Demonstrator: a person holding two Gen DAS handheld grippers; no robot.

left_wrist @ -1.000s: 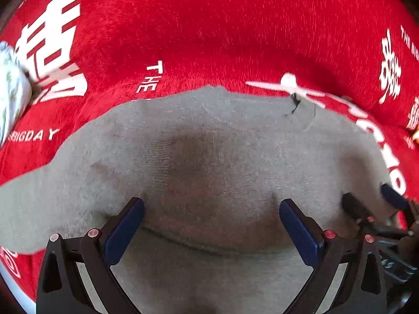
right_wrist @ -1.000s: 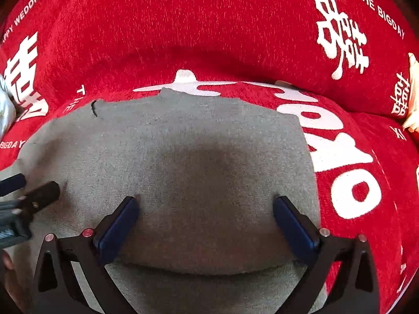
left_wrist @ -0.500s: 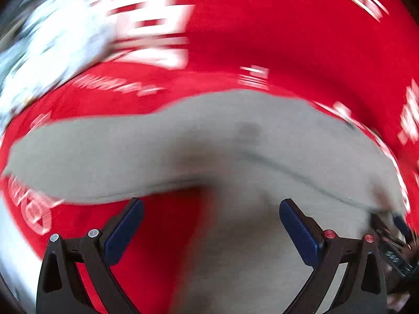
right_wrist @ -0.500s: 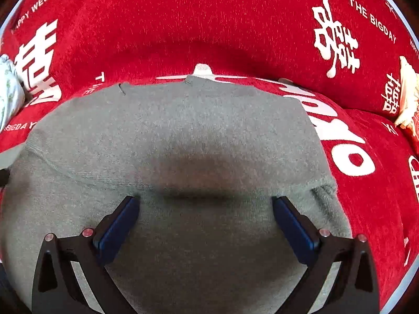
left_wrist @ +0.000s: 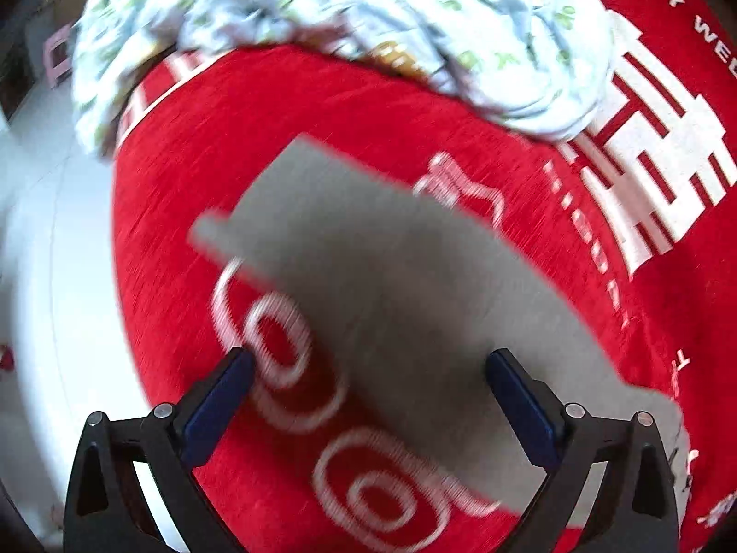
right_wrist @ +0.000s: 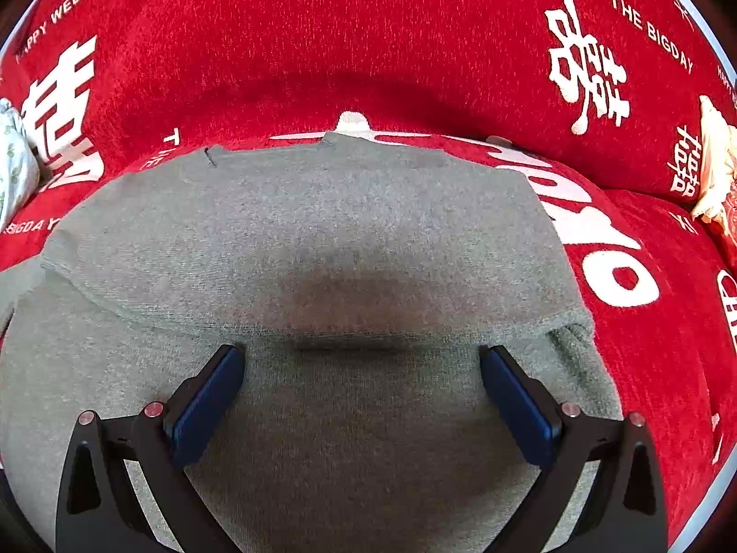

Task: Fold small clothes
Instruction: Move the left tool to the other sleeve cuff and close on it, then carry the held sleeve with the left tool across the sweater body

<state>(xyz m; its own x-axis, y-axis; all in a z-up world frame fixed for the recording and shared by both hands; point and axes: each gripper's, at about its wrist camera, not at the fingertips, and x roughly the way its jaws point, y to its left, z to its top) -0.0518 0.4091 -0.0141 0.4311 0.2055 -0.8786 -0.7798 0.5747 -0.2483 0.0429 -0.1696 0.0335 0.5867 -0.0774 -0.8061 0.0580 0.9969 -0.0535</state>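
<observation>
A grey knit sweater point(right_wrist: 322, 239) lies flat on a red sofa cover, one layer folded over its body. My right gripper point(right_wrist: 361, 364) hovers over the sweater's middle, jaws wide open with nothing between them. In the left wrist view one grey sleeve point(left_wrist: 391, 285) stretches out across the red cover, its cuff at the upper left. My left gripper point(left_wrist: 368, 368) hangs above that sleeve; its jaws are closing but still stand wide, and the pads do not press on the cloth. The picture there is blurred.
A crumpled pale floral-print cloth point(left_wrist: 368, 23) is piled at the sofa's end beyond the sleeve; its edge point(right_wrist: 11, 156) shows at far left in the right wrist view. White floor point(left_wrist: 55, 253) lies past the sofa's edge. A cream object point(right_wrist: 714, 161) sits far right.
My left gripper has swung from the sweater's body out over the extended sleeve and rolled, bringing the floral pile and the floor into view. The right gripper drew back slightly, then held still.
</observation>
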